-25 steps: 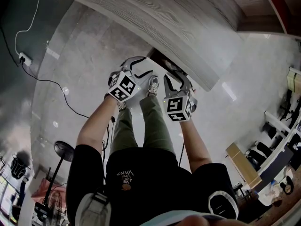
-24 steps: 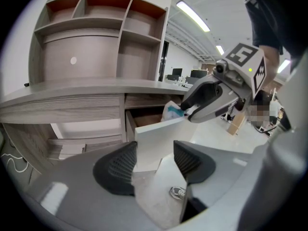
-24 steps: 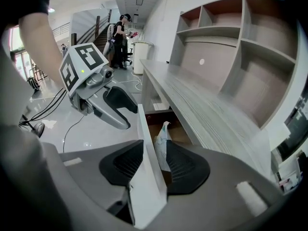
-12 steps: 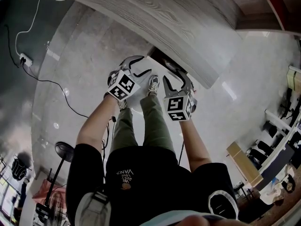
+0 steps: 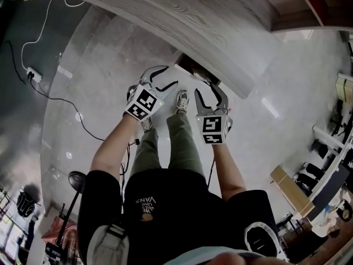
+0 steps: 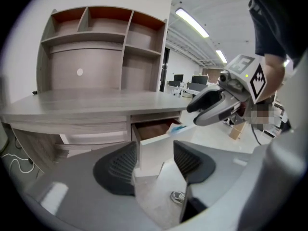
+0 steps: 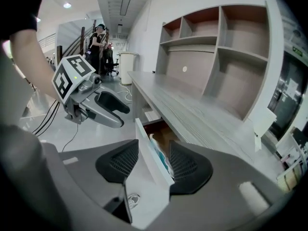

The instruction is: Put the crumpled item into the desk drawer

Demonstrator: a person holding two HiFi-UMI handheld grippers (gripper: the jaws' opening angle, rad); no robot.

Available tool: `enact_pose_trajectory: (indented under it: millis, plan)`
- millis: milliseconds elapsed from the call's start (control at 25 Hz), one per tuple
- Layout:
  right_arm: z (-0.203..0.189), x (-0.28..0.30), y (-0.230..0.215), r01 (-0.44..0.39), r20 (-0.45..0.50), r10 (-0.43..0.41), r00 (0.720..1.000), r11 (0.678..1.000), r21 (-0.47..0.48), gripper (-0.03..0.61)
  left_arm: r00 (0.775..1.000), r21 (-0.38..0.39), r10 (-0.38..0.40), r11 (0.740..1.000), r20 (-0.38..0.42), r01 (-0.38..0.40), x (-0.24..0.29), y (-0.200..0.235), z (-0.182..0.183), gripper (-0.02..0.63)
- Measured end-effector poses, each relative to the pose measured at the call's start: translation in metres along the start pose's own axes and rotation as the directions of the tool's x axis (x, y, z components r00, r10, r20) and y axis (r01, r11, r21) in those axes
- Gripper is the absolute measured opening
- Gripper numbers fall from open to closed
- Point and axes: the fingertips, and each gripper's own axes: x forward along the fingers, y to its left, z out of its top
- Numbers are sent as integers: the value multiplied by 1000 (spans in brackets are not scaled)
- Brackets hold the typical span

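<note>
Closest to me, my right gripper (image 7: 153,154) has just been opening its jaws. They now stand wide with bare pads and nothing pinched. Through the gap, low in the centre of the right gripper view, I see the white front of the drawer (image 7: 144,138). The crumpled item (image 7: 158,150) sits just behind its top edge. My left gripper (image 6: 154,161) is also spread and empty, and only the drawer front shows between its pads in the lower middle of the left gripper view.

The drawer is pulled out. The item lies inside it against the front panel, a white wad with a teal streak. From the left gripper view it peeks over the rim just right of centre.

I judge it to be thin paper or film, so it should be very light, soft and a little springy. It is likely to loosen or unfold if nudged, and it could slide on the smooth drawer floor. If I had to take it again, I would pinch the thick middle of the wad with a gentle close. A loose corner could tear or slip free.

Beyond the drawer, the grey wood-grain desk (image 5: 193,21) runs across the top of the head view. The shelf unit (image 6: 103,37) stands on it, in the upper left of the left gripper view.
</note>
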Motion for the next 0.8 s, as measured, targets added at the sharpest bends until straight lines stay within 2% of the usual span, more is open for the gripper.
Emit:
enact_pose_trajectory:
  millis: [320,400,440,560,800]
  plan:
    - [23,-29,-2,84,64,-87,994,995,50,184,995,-7,33,999,91,-32,-37,-6,31,261]
    - [27,-39,-3,115,82,-119,989,992,56,79,993,-9,35,999,113,-35,-47,-9,40,261]
    - [30,-43,-4,129,92,-134,987,990,61,54,991,-8,37,999,126,-36,-52,-11,44,259]
    - [35,-56,-2,159,108,-167,980,984,80,23,985,-6,43,999,167,-43,-69,-15,58,218]
    - [47,-81,1,191,135,-209,969,972,137,5,973,-6,53,999,223,-53,-99,-26,84,153]
